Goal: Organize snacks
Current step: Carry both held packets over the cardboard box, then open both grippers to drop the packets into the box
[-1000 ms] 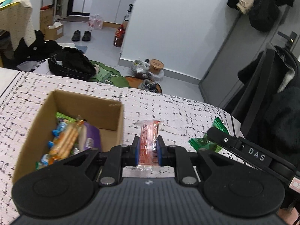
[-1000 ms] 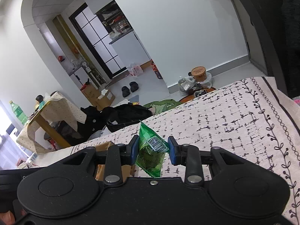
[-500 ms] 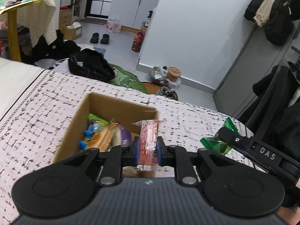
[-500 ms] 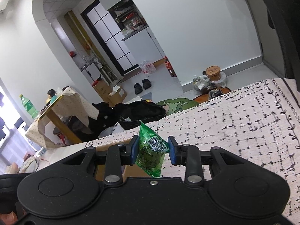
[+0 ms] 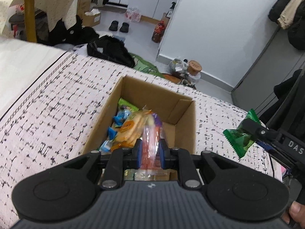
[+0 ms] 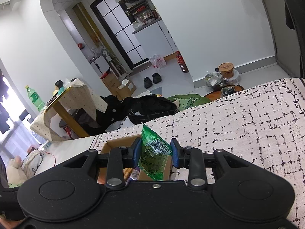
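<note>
Left gripper [image 5: 149, 153]: clamped on red packet [image 5: 150, 143], above the box [image 5: 187, 131].
Right gripper [image 6: 154, 152]: gripping green packet [image 6: 153, 155].

Box [image 5: 187, 118]: open brown cardboard, on the patterned surface, holding several wrapped snacks.
Red packet [image 5: 150, 145]: clear with red print, upright, pinched in a hand-held gripper above the box's near end.
Green packet [image 6: 153, 153]: crinkled, upright, pinched clear of the surface, right of the box.
</note>
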`<state>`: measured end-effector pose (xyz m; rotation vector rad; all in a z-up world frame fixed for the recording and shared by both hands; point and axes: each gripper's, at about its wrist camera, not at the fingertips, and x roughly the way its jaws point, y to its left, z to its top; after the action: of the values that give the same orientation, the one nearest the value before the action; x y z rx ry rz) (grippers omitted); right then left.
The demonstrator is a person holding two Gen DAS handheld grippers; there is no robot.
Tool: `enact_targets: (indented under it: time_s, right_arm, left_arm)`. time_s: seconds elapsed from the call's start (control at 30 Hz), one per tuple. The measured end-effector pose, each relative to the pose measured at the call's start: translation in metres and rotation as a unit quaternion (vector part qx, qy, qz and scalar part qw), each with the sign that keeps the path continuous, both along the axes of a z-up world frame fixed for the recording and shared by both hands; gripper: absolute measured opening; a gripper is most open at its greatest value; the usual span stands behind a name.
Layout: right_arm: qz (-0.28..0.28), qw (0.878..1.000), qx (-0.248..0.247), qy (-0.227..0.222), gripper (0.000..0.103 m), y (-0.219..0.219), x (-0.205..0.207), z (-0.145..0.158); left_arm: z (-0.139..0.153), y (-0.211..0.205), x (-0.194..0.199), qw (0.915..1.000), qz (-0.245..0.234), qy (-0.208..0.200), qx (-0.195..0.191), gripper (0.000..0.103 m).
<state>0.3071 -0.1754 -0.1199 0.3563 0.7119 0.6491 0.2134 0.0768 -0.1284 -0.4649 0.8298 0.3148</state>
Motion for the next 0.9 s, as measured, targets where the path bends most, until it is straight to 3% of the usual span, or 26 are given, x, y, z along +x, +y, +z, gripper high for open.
enact_targets:
  time_s: [0.63,0.73,0.9]
  right_arm:
    - [0.075,0.997,-0.003,0.002,0.032,0.053,-0.011,0.004]
    - [0.081,0.997,0.006,0.008,0.038,0.060,-0.011,0.003]
    - [0.071,0.997,0.008,0.005,0.051,0.055,-0.017,0.008]
  left_arm:
    - [0.007,0.019,-0.012,0.9998,0.015,0.012,0.011,0.032]
    - [0.010,0.022,-0.014,0.9996,0.016,0.014,0.017,0.035]
    - [0.016,0.025,-0.017,0.9993,0.015,0.018,0.028,0.049]
